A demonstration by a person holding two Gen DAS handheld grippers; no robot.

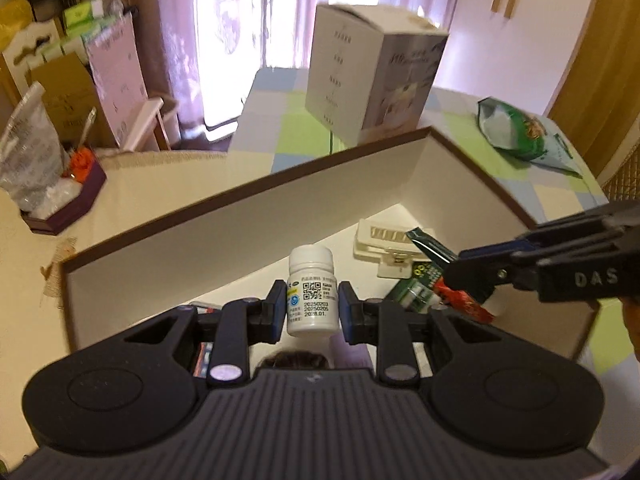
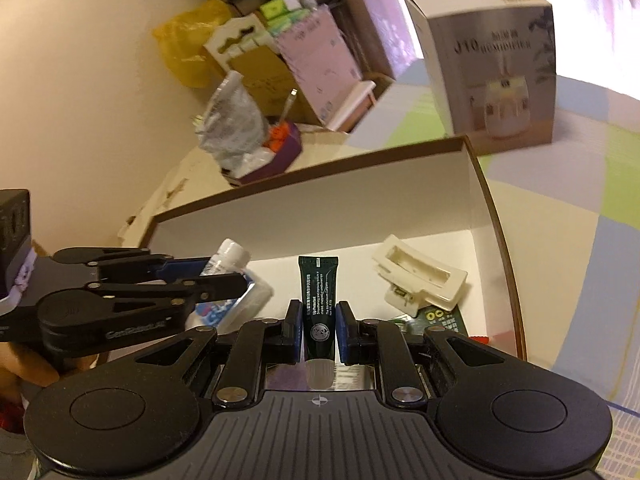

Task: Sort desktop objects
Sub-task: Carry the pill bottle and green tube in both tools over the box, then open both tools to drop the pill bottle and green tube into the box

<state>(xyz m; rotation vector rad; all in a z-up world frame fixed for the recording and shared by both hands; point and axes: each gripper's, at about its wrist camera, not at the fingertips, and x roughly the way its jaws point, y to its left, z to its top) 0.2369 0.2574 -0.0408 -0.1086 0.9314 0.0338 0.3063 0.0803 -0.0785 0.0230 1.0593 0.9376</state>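
My left gripper [image 1: 312, 300] is shut on a small white pill bottle [image 1: 311, 280] with a QR label, held upright over an open box with a brown rim and white walls [image 1: 240, 236]. My right gripper [image 2: 319, 320] is shut on a dark green tube [image 2: 319, 292], cap toward the camera, above the same box [image 2: 320, 208]. Each gripper shows in the other's view: the right gripper [image 1: 454, 270] with the tube [image 1: 430, 246] at the right, the left gripper [image 2: 230, 272] with the bottle [image 2: 230, 254] at the left. Inside the box lie a cream hair clip [image 2: 420, 284], a blue-and-white packet [image 2: 232, 304] and a green packet [image 1: 414, 290].
A tall humidifier carton [image 1: 372, 80] stands behind the box on the patchwork tablecloth [image 1: 296, 128]. A green snack bag [image 1: 516, 132] lies at the far right. A purple tray with a plastic bag [image 1: 60, 200] sits at the left. Cartons are stacked by the curtains.
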